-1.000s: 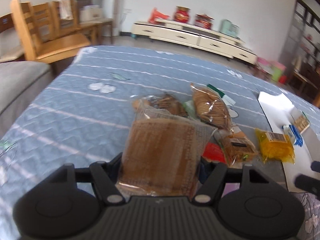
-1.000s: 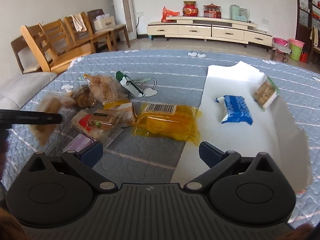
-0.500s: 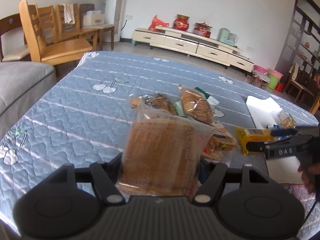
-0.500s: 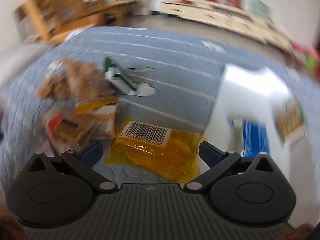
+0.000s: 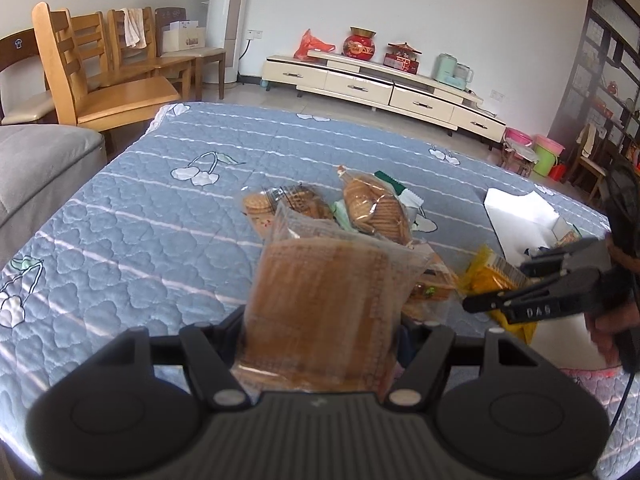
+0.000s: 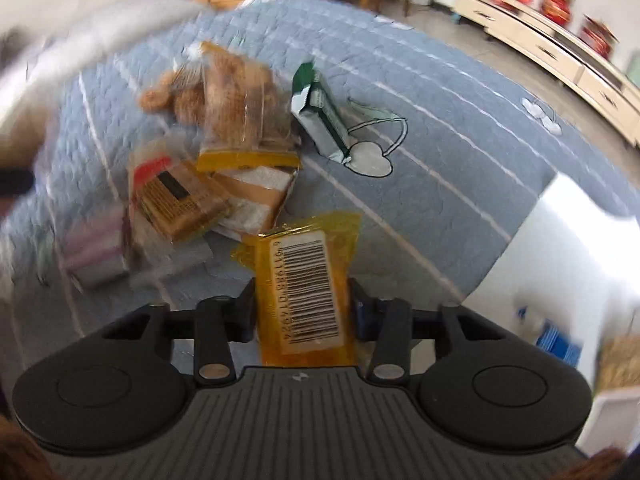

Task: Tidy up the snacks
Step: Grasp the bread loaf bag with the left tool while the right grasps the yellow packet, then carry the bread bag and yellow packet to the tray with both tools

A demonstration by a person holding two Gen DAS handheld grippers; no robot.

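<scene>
My left gripper (image 5: 320, 332) is shut on a clear packet of brown biscuits (image 5: 324, 300) and holds it above the blue quilted table (image 5: 160, 216). My right gripper (image 6: 304, 304) is shut on a yellow snack packet (image 6: 304, 288) with a barcode label; it also shows in the left wrist view (image 5: 492, 280), pinched by the right gripper (image 5: 472, 304). A pile of snack packets (image 6: 216, 160) lies on the table, with a green and white packet (image 6: 320, 116) beside it. A white tray (image 6: 568, 248) at the right holds a blue packet (image 6: 556, 344).
Wooden chairs (image 5: 100, 80) stand beyond the table's far left corner and a grey sofa (image 5: 36, 168) runs along its left side. A low white cabinet (image 5: 380, 84) lines the back wall. Pink and green buckets (image 5: 540, 152) stand at the far right.
My right gripper has closed on the yellow packet, which lay on the table between its open fingers before. My left gripper still holds the biscuit packet and has risen a little.
</scene>
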